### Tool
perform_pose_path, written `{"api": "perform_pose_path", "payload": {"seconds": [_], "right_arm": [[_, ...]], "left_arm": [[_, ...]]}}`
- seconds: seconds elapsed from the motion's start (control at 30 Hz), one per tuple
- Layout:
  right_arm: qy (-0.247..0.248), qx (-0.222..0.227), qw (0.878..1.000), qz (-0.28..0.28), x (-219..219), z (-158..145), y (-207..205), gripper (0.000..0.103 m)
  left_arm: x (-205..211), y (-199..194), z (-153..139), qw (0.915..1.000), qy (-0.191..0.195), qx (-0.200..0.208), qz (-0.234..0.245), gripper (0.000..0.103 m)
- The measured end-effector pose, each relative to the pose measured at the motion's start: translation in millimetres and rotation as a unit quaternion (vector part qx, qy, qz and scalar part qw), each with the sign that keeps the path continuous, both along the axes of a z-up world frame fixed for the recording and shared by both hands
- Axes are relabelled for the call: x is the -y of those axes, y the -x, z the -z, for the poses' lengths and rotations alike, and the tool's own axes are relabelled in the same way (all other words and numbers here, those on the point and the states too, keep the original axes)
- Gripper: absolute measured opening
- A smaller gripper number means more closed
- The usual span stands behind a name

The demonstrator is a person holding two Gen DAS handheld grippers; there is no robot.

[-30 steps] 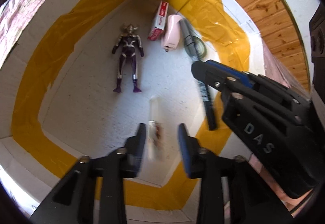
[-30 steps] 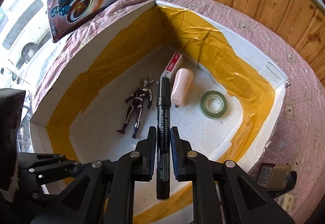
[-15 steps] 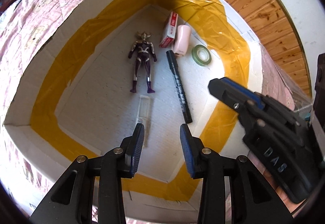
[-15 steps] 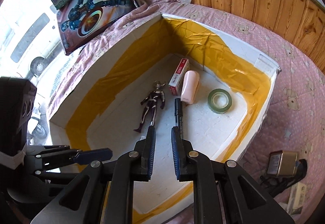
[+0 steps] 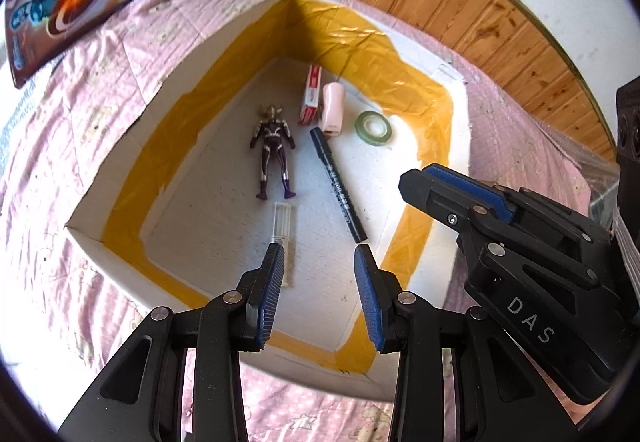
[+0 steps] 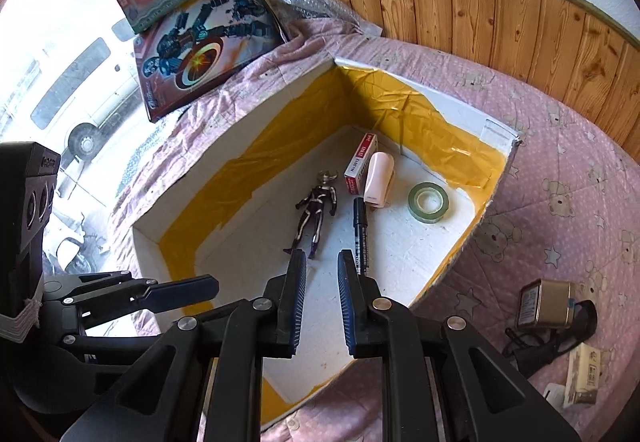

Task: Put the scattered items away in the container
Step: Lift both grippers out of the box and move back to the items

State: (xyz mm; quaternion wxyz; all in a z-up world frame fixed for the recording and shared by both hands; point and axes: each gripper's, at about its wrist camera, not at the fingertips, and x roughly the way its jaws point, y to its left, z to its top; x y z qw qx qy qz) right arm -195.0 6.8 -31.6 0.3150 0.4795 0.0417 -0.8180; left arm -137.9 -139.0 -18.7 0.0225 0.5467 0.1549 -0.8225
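A white foam box with yellow tape (image 5: 120,177) (image 6: 224,169) sits on a pink bedspread. On its floor lie a toy figure (image 5: 273,149) (image 6: 314,209), a black marker (image 5: 338,185) (image 6: 361,234), a red-white small box (image 5: 312,99) (image 6: 360,163), a pink stapler (image 5: 333,107) (image 6: 379,179), a green tape roll (image 5: 374,125) (image 6: 428,201) and a clear plastic case (image 5: 282,226). My left gripper (image 5: 318,262) is open and empty above the box's near end. My right gripper (image 6: 321,262) is open and empty above the box; it shows at the right of the left wrist view (image 5: 452,185).
Outside the box, on the bedspread at the right, lie a gold-coloured device with a black cable (image 6: 546,304) and a small white carton (image 6: 584,374). Two toy boxes (image 6: 208,41) lean at the back left by a window. A wood-panelled wall (image 6: 480,1) runs behind.
My right gripper let go of the black marker, which now lies in the box. My left gripper released the clear case. Both grippers have risen and drawn back from the box.
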Motion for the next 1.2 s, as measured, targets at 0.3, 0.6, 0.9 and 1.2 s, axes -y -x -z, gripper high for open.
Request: {"api": "perform_pose_path", "payload": {"seconds": [0.3,0.6,0.9,1.2], "right_arm": [[0.039,-0.038,0.999,0.002,-17.4,-22.4,-33.6,0.019],[0.116,-0.087,0.989,0.035,-53.5,-39.4,-83.7,0.023],[0.157,-0.100,0.978,0.094,-116.5,-36.5,-124.9,0.023],[0.165,-0.060,0.966,0.192,-199.6,4.5,-132.3,0.023]], "left_arm": [[-16.0,-30.6,-24.0,0.9969,0.033,-0.071,0.008,0.039],[-52.1,-65.2,-46.1,0.9818,0.087,-0.158,0.058,0.039],[-99.4,-75.4,-42.0,0.9738,0.059,-0.177,0.130,0.041],[-142.2,-60.3,-21.5,0.9707,0.035,-0.153,0.182,0.048]]}}
